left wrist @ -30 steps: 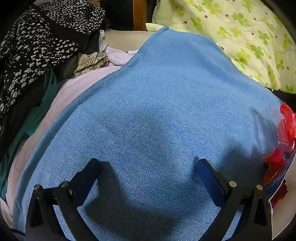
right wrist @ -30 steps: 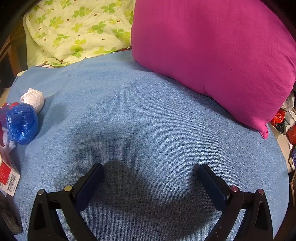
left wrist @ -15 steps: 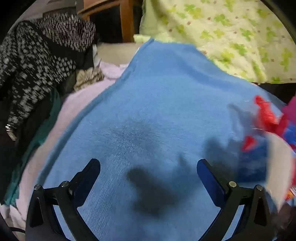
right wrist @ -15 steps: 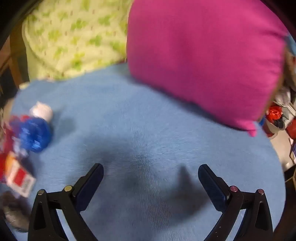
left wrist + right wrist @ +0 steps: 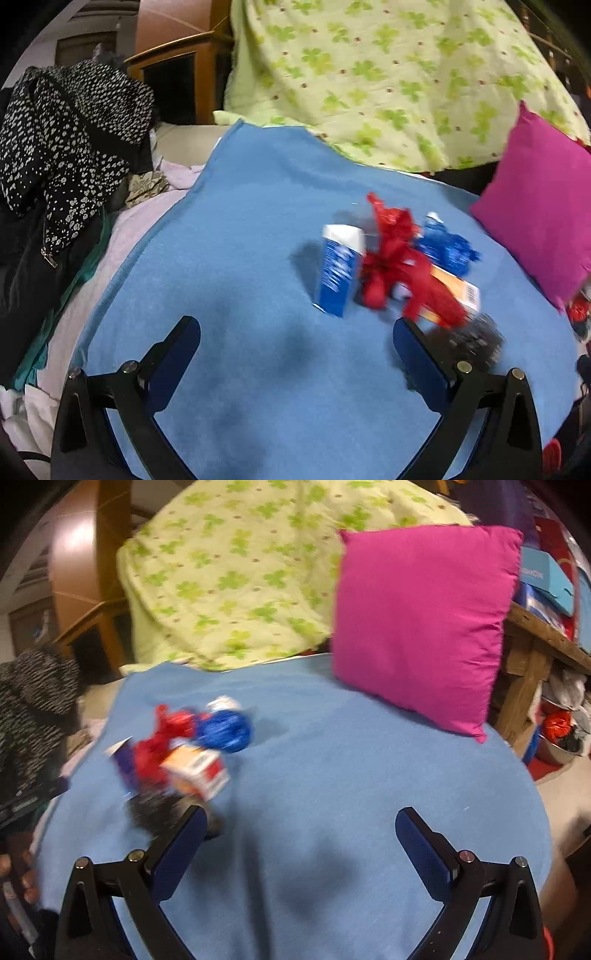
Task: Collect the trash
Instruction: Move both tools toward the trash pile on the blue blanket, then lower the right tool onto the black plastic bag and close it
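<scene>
- Toward the blue blanket's (image 5: 240, 221) far right, we are seeing the trash pile (image 5: 399, 266) lying ahead-right of our left gripper (image 5: 295, 343).
- Both tongs are gaping empty; our right gripper (image 5: 299, 827) is sitting nearer.

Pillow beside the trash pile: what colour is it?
Plain magenta pink; the pillow shows best in the right wrist view.

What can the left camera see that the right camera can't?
Only the left view shows the blue and white carton clearly, standing next to the red wrapper, plus the pink sheet at the blanket's edge. Only the right view shows the wooden table with boxes behind the pillow. Both show the blue blanket, the trash pile, the clover quilt, the spotted clothes, and open grippers: left, right.
</scene>
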A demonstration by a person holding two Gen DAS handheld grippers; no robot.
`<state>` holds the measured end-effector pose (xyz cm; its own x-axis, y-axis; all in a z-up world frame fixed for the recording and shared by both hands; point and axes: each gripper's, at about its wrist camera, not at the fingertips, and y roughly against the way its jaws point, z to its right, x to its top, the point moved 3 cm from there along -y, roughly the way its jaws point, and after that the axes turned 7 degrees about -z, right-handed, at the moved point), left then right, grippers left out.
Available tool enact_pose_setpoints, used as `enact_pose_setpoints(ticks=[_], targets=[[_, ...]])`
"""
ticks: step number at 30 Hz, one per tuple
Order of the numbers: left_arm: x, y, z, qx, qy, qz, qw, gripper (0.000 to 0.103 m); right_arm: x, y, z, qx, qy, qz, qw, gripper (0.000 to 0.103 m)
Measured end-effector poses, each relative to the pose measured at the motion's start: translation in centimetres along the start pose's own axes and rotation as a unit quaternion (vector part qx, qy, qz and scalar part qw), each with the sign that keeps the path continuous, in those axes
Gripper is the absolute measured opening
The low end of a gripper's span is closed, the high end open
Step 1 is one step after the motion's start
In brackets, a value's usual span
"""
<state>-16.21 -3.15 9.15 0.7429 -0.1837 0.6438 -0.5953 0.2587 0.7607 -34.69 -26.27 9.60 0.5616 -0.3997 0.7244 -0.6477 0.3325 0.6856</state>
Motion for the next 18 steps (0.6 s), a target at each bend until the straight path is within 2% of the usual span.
enact_pose_setpoints(ticks=[4, 8, 18], targets=[[-0.9, 1.6, 0.9, -0.009, -0.008, 0.006, 0.9999, 0.103, -1.6, 1.5, -3.4, 0.017, 0.019, 0.003, 1.000, 0.103], [-1.6, 2.4, 1.6, -0.010, -0.013, 0.011, 0.9998, 0.103, -1.9, 2.1, -5.0, 0.024, 0.033, -0.001, 0.999, 0.103], [-2.3, 3.3, 2.2, -0.016, -0.021, 0.010, 0.9996, 0.103, -2.2, 2.0, -5.8, 0.009, 0.036, -0.009, 0.999, 0.103]])
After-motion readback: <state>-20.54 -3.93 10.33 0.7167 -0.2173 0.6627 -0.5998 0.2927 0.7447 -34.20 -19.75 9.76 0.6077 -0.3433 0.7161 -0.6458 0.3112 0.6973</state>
